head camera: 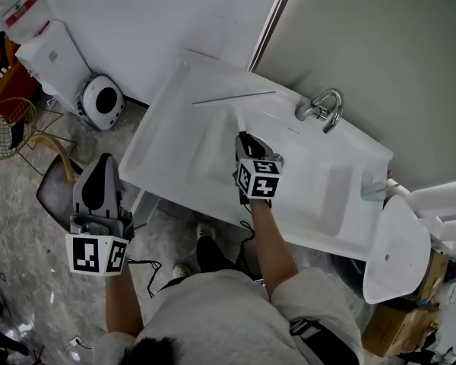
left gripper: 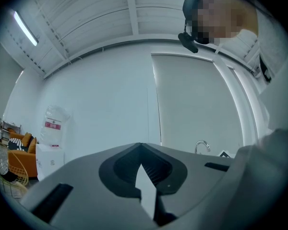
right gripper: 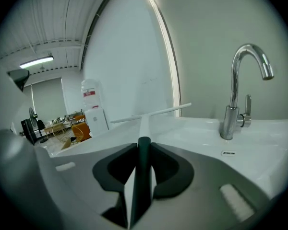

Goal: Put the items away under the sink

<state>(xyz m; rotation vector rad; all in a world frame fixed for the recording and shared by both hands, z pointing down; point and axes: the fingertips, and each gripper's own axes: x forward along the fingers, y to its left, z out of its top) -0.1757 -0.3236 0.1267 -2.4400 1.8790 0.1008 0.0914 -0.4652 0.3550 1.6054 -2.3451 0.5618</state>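
While the person stands at the glossy white ceramic sink (head camera: 164, 131), the right tongs (head camera: 243, 138) hang over its basin, the jaws clamped on the handle of a slim white T-shaped tool (head camera: 233, 98). In the right gripper view the right tongs (right gripper: 144, 141) press on a dark strip of handle from both sides. From there the tool (right gripper: 153, 112) runs forward as a white stem to a long thin crossbar. The crossbar lies over the flat top of the sink (right gripper: 201, 133) at its back left part; I cannot tell whether it touches the surface. The curved chrome tap (head camera: 324, 109) stands to the right of the tool, well apart from it, and shows tall and upright (right gripper: 240, 90) in the right gripper view.

The left tongs (head camera: 102, 160) are off to the left of the sink, over the grey marbled floor (head camera: 30, 265), pointing up and forward. In the left gripper view the left tongs (left gripper: 140, 145) have their tips together with nothing between them.

A pale blue-green translucent cup (head camera: 374, 190) sits at the sink's right edge. A round white appliance with a dark face (head camera: 100, 101) stands on the floor against the wall, beside a white water dispenser with a clear bottle on top (head camera: 47, 48). A gold wire basket (head camera: 6, 128) is further left.
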